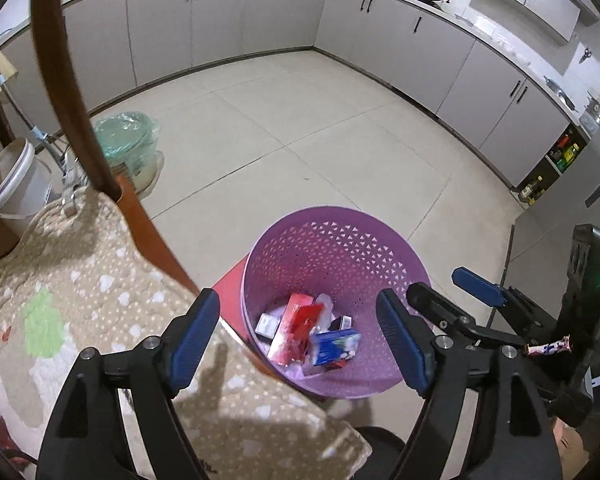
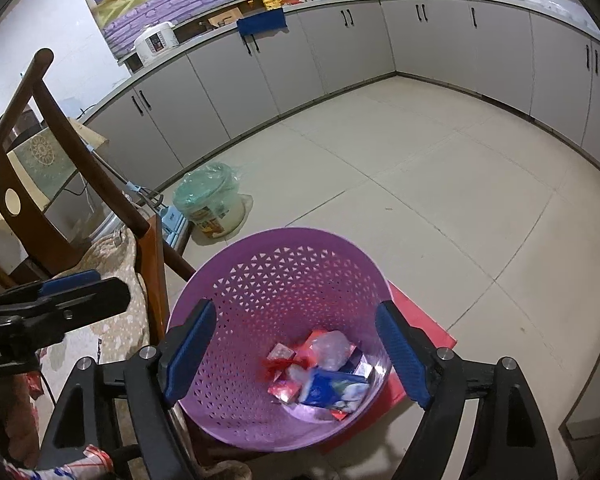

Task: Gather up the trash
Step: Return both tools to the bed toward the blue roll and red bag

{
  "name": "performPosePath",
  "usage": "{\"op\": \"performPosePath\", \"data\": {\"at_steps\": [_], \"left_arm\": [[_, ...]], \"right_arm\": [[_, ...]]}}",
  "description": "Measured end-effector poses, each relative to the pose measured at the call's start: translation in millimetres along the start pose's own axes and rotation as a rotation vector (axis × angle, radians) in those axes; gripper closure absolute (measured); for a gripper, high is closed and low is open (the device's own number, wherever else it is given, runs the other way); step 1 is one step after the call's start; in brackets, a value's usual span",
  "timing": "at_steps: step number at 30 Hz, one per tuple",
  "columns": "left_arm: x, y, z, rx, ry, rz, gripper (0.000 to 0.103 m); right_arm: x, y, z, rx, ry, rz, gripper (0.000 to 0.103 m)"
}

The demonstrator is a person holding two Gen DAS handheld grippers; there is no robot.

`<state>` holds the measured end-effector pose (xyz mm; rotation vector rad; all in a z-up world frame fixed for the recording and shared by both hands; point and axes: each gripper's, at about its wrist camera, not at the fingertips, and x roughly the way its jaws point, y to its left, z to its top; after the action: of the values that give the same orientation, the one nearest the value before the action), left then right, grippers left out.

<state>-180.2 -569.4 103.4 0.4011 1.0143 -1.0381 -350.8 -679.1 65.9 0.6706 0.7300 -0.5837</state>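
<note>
A purple perforated trash basket (image 1: pixel 340 236) stands on a red mat (image 1: pixel 230 286) on the floor; it also shows in the right wrist view (image 2: pixel 236 276). Inside lie several wrappers and small boxes: a red carton (image 1: pixel 296 326), a blue pack (image 1: pixel 336 346), and in the right wrist view a blue pack (image 2: pixel 332 388) and clear plastic (image 2: pixel 332 348). My left gripper (image 1: pixel 300 336) is open above the basket, empty. My right gripper (image 2: pixel 296 348) is open above the basket, empty. The right gripper also shows in the left wrist view (image 1: pixel 444 288), open. A candy wrapper (image 1: pixel 548 347) sits by it.
A wooden chair (image 2: pixel 60 128) with a beige patterned cushion (image 1: pixel 60 300) stands at the left of the basket. A white bucket (image 1: pixel 16 176) and a plastic-wrapped cooker (image 2: pixel 212 200) sit on the tiled floor (image 1: pixel 300 140). Grey kitchen cabinets (image 2: pixel 420 40) line the far walls.
</note>
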Motion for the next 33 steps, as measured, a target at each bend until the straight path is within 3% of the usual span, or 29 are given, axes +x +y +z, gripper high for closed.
{"op": "performPosePath", "data": {"at_steps": [8,16,23,26,33], "left_arm": [[-25,18,-34,-0.038,0.006,0.065,0.024],[-73,59,-87,-0.135,-0.026,0.134,0.02],[-125,120,-143,-0.286,-0.091,0.232,0.016],[-145,149,-171,-0.353,-0.112,0.306,0.015],[-163,230,-246,-0.528,-0.047,0.463,0.015]], "right_arm": [[-17,2,-12,0.016,0.002,-0.001,0.017],[-37,30,-28,-0.013,0.01,0.028,0.015],[-34,89,-47,-0.115,0.069,0.088,0.013],[-29,120,-59,-0.183,0.103,0.123,0.013],[-18,199,-94,-0.361,0.183,0.191,0.013]]}}
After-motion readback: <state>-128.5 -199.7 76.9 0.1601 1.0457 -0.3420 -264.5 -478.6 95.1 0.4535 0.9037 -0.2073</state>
